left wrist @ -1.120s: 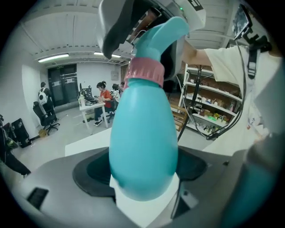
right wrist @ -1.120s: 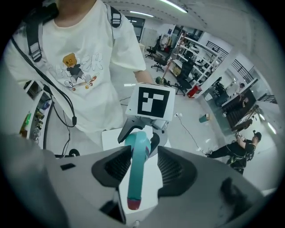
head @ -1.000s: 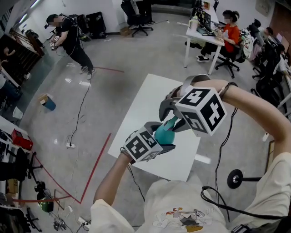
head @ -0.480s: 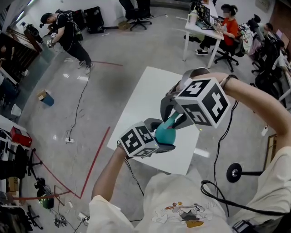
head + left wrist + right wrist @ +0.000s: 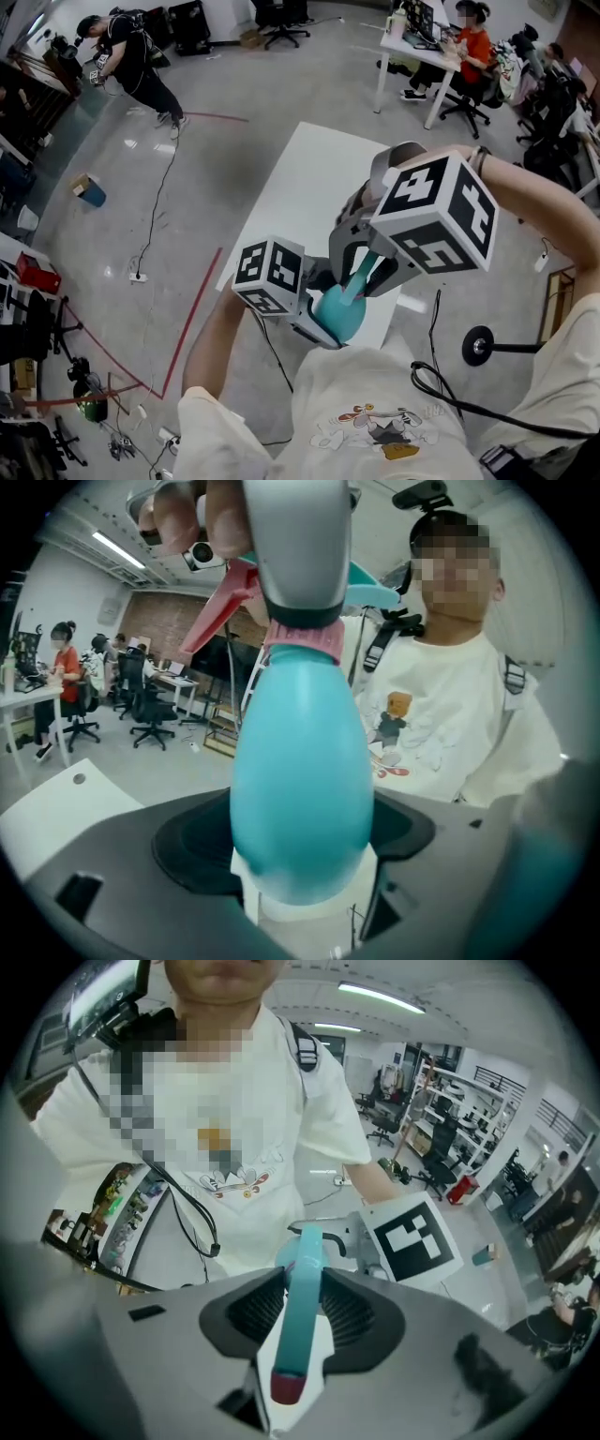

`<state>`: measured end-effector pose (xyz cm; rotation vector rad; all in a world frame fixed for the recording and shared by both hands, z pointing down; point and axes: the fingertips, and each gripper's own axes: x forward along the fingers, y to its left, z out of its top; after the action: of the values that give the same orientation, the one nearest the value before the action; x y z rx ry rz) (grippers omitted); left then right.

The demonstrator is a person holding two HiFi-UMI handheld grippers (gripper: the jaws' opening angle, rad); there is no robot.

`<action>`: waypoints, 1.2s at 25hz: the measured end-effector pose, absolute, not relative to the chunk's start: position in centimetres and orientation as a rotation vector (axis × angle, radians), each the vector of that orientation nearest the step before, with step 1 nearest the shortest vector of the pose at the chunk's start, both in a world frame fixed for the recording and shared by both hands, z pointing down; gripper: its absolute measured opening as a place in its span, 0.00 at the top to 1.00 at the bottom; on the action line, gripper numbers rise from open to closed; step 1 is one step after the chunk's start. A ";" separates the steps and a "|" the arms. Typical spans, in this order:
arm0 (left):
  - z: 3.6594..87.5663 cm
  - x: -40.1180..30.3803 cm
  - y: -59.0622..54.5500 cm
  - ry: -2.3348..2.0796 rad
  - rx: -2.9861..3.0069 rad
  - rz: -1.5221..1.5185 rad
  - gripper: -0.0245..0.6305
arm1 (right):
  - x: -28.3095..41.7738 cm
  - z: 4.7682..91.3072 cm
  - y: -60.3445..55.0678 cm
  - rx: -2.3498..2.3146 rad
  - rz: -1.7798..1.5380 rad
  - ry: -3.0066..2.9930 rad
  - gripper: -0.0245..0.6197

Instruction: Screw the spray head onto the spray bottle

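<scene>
Left gripper view: plain teal spray bottle [image 5: 300, 789], held.

The teal, egg-shaped spray bottle [image 5: 300, 780] sits base-first in the left tool [image 5: 302, 855], held aloft. The teal spray head [image 5: 302, 1274], pink at collar, trigger and nozzle, sits on its neck, pinched by the right tool [image 5: 302, 1314], whose jaws have just been closing.
</scene>
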<state>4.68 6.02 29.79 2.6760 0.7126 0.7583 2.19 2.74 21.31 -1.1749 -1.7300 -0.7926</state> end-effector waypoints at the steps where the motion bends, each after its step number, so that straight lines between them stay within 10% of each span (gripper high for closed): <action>1: 29.6 4.4 6.6 0.755 2.673 0.741 0.34 | 2.0 21.2 3.3 -1.196 -0.806 -1.732 0.76; 30: 20.1 0.1 15.1 1.672 2.111 0.162 0.34 | 1.0 14.2 9.5 -1.489 -0.907 -1.925 0.76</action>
<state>0.12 15.11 20.10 2.1107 1.6720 0.1621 0.97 9.55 14.21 -1.4891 -1.9254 -0.9066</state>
